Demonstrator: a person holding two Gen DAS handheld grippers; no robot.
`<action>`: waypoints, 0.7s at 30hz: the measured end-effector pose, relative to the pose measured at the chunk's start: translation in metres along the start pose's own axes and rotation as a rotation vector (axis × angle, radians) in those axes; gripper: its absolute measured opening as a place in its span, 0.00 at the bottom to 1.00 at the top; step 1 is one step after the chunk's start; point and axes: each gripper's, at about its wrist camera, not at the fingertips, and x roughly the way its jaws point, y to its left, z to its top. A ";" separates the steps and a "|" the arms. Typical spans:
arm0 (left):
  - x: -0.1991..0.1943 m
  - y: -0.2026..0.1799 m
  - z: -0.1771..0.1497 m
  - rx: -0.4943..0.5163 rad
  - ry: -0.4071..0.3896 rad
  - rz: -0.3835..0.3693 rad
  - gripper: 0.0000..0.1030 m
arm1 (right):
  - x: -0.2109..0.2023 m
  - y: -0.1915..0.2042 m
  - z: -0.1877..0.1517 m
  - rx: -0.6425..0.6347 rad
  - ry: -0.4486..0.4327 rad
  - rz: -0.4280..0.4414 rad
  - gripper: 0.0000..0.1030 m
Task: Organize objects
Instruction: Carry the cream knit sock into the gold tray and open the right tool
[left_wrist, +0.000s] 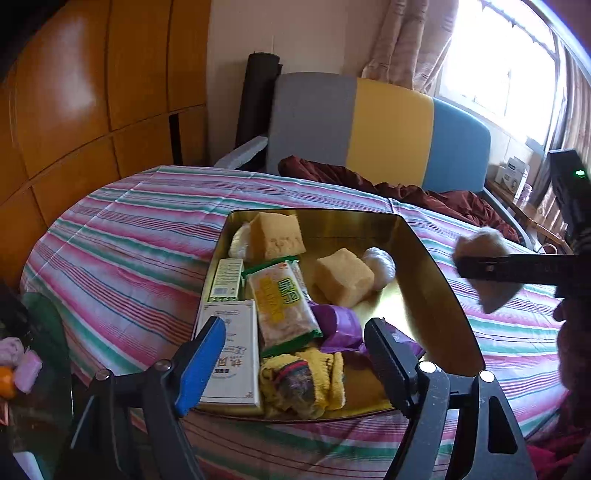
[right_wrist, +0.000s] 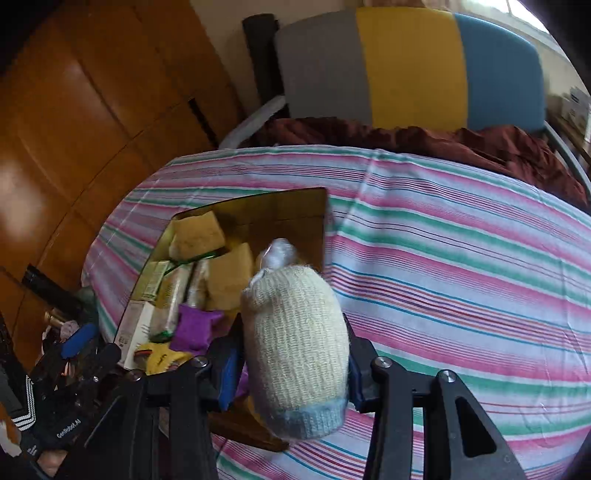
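While the right gripper (right_wrist: 293, 363) squeezes a rolled cream knit sock (right_wrist: 295, 350), the sock stands on end, blue cuff down, just beside the gold tin's (right_wrist: 258, 206) near corner. The left gripper (left_wrist: 295, 350) gapes wide over the tin, holding nothing.

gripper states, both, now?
Left gripper: open, nothing held, above the gold tray.
Right gripper: shut on a cream knitted pouch.

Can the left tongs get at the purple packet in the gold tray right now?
Probably yes. The left tongs are open and empty just above the purple packet, which lies uncovered in the gold tray; the right tongs hold a knitted sock off to the side.
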 end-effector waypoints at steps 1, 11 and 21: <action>-0.001 0.002 0.000 -0.007 -0.003 0.007 0.77 | 0.010 0.008 0.002 -0.014 0.012 0.007 0.44; 0.000 0.016 -0.002 -0.042 -0.003 0.045 1.00 | 0.082 0.023 0.011 -0.036 0.099 -0.049 0.47; -0.002 0.016 -0.002 -0.050 0.000 0.064 1.00 | 0.065 0.023 -0.001 -0.015 0.057 -0.078 0.56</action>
